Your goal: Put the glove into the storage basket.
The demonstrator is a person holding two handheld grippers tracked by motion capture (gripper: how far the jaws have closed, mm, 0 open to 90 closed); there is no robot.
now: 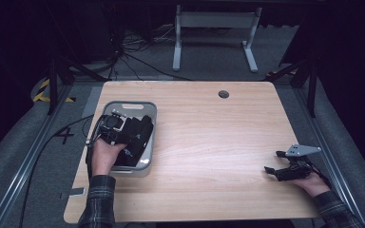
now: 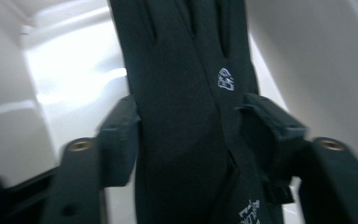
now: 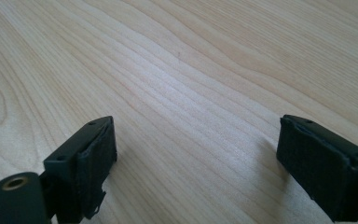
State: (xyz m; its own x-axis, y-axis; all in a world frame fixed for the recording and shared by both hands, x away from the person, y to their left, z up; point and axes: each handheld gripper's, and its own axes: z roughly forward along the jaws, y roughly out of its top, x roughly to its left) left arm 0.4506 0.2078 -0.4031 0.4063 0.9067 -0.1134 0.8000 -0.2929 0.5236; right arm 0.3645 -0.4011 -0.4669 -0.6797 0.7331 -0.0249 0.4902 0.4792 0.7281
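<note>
One wooden table (image 1: 204,142) takes up most of the high view, pale and grained, with a single small dark round hole (image 1: 224,94) near its far edge, at about twelve o'clock from the table's middle. Beyond that edge, on the floor, stands one white metal frame (image 1: 215,33) on two legs.

At about nine o'clock from the table's middle sits one grey plastic bin (image 1: 148,124), rectangular with rounded corners, its long side running away from the person. In it lies dark fabric; the left gripper view shows one black glove (image 2: 186,107) stretched along the pale bin floor, fingers pointing to twelve o'clock, with a small white logo (image 2: 226,79) on it. Whether a second glove lies in the dark heap cannot be told from above.

Two hands come in from the six o'clock edge, each sleeve plaid. The left gripper (image 1: 116,128) is lowered into the bin, and its two black jaws stand on either side of the glove at its narrow cuff end, spread a little wider than the fabric; the pads sit just beside the cloth rather than squeezing it.

The right gripper (image 1: 278,171) rests low over bare wood at about four o'clock, well apart from the bin. Its two jaws are spread wide, with wood grain between them.
</note>
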